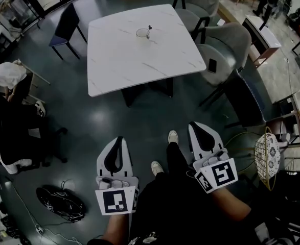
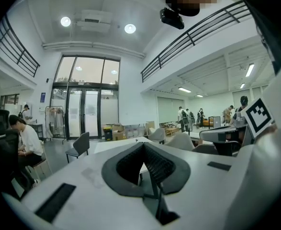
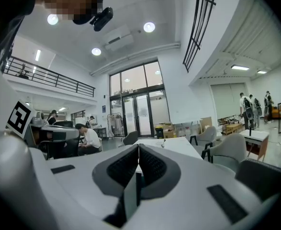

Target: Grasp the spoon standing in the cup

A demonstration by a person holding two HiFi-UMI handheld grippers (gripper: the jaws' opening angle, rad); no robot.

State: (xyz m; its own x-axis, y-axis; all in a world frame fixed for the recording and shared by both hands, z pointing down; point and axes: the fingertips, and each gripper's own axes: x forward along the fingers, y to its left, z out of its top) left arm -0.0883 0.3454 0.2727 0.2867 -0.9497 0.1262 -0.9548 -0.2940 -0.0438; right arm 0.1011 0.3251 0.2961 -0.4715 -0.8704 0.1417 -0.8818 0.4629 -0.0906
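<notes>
The left tool (image 1: 120, 139) and right tool (image 1: 194, 125), each pinched together on nothing, hang low and well apart from the cup (image 1: 142, 33) holding the upright spoon (image 1: 149, 29) on the far worktop (image 1: 119, 65), seemingly at rest before any reach.
</notes>
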